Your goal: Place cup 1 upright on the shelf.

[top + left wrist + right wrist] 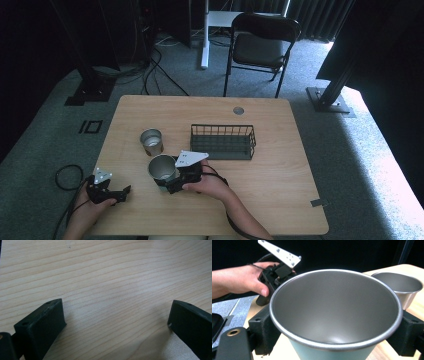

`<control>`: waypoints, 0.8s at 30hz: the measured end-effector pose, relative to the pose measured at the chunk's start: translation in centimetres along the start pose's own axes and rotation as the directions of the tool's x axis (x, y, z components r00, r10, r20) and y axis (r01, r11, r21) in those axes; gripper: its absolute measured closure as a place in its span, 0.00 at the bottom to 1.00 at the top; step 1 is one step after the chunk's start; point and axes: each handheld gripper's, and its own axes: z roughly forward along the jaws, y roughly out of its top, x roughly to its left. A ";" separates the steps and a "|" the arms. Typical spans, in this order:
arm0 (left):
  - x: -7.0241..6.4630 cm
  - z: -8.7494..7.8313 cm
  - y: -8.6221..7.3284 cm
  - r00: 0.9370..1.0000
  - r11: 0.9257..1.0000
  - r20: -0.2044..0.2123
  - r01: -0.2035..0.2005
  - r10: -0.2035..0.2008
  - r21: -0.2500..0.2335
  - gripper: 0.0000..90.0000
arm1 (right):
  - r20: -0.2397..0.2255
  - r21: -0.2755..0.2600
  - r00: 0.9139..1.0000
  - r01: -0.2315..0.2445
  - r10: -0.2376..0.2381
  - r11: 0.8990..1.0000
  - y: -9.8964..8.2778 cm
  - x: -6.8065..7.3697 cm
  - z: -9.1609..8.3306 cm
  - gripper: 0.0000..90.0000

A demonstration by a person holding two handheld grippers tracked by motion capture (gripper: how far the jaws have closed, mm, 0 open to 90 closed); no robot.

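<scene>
Your right gripper (pixel 167 184) has the metal cup (pixel 162 167) between its jaws: in the right gripper view the cup (pixel 334 312) sits with a black jaw pressed on each side of its pale-blue outer wall, just below the rim, so the grip looks closed on it. Cup is upright, mouth open toward the cam, inside looks empty. It's at the table's (pixel 280 190) near-centre, w/ a second, smaller metal cup (pixel 151 142) just beyond it and apart from it, and the wire basket (pixel 223 142) off to the right of that. Can't tell if the held cup's base is on the wood or just off it.

Your left gripper (pixel 109 192) is idle near the table's front-left edge, jaws wide apart over bare wood (pixel 110 285), holding nothing.

Probable step: carry this cup to the other one or to the basket. To do it well:
- Cup is tapered, so jaws on a cone can slide up. Keep squeeze steady and don't relax mid-move.
- Lift straight up first; clear the smaller cup's rim before going sideways.
- Keep rim level, no wrist roll.
- If nesting, centre over the smaller cup's mouth and lower slowly; if basket, come in over its near wall, not through it.
- Leave the left hand (pixel 242 281) parked, it's out of the path.
</scene>
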 end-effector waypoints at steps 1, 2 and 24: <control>0.0 0.0 0.0 1.000 1.000 0.000 -0.001 0.001 0.001 0.02 | -0.001 0.002 1.000 0.003 -0.003 1.000 0.2 0.0 -0.2 0.14; 0.0 0.0 0.0 1.000 1.000 0.001 0.001 -0.001 0.000 0.02 | -0.001 0.003 1.000 0.000 0.000 1.000 0.4 -0.1 -0.4 0.14; 0.0 0.0 0.0 1.000 1.000 0.000 0.000 0.000 0.000 0.02 | 0.110 -0.085 0.994 0.015 -0.005 0.996 5.2 -2.1 -5.4 0.14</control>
